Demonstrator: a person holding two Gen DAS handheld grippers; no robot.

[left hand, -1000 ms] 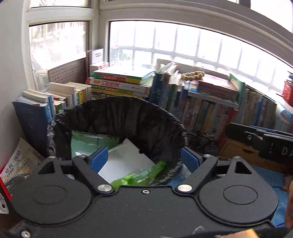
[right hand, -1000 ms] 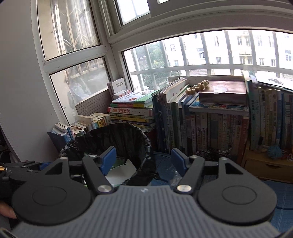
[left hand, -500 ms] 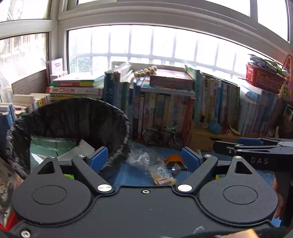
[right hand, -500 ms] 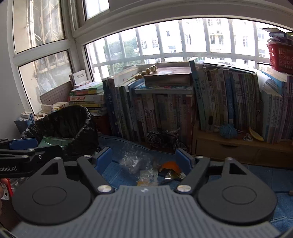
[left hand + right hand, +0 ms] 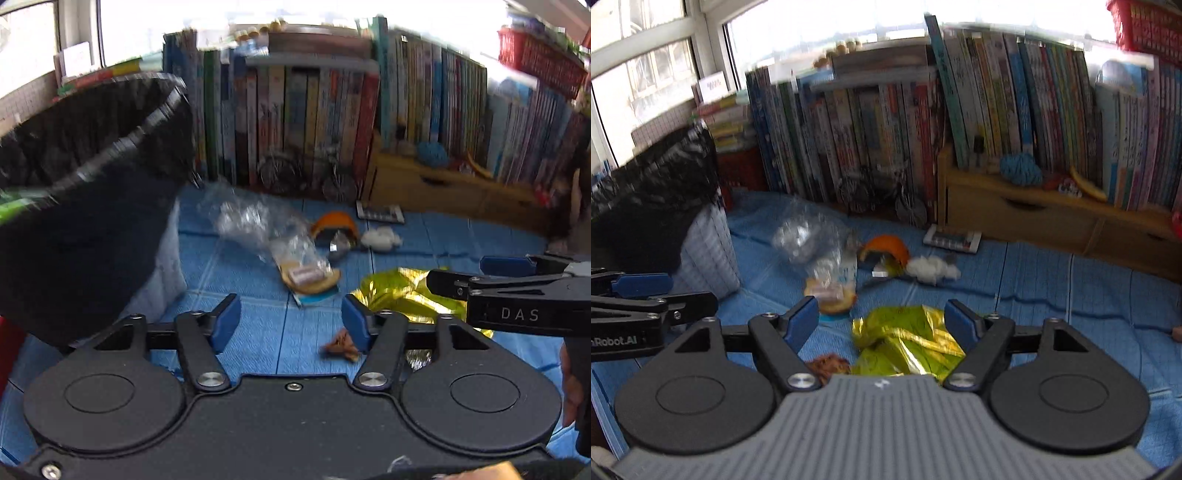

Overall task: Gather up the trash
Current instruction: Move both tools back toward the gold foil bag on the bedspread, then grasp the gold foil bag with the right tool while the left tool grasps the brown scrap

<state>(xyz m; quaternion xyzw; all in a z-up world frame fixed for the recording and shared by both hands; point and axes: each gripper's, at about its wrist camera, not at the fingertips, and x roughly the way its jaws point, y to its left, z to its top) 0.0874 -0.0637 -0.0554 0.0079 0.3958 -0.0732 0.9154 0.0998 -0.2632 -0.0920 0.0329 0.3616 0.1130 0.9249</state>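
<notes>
Litter lies on the blue floor mat (image 5: 258,328): a crumpled clear plastic bag (image 5: 255,221), a snack packet (image 5: 310,277), orange peel (image 5: 334,221), a white tissue wad (image 5: 382,238), a gold-green foil wrapper (image 5: 908,343) and a brown scrap (image 5: 341,345). The black-lined trash bin (image 5: 85,192) stands at the left. My left gripper (image 5: 290,323) is open and empty above the mat, the brown scrap by its right finger. My right gripper (image 5: 881,325) is open, hovering over the foil wrapper (image 5: 402,295), which sits between its fingers in that view.
Rows of upright books (image 5: 923,129) line the back wall under the window. A low wooden drawer unit (image 5: 1034,218) stands at the back right, with a small flat case (image 5: 951,238) in front of it. A red basket (image 5: 539,62) sits atop the books.
Both grippers swung right and tilted down, away from the bin toward the litter on the mat. The foil wrapper and brown scrap came into view. Both stay open.
</notes>
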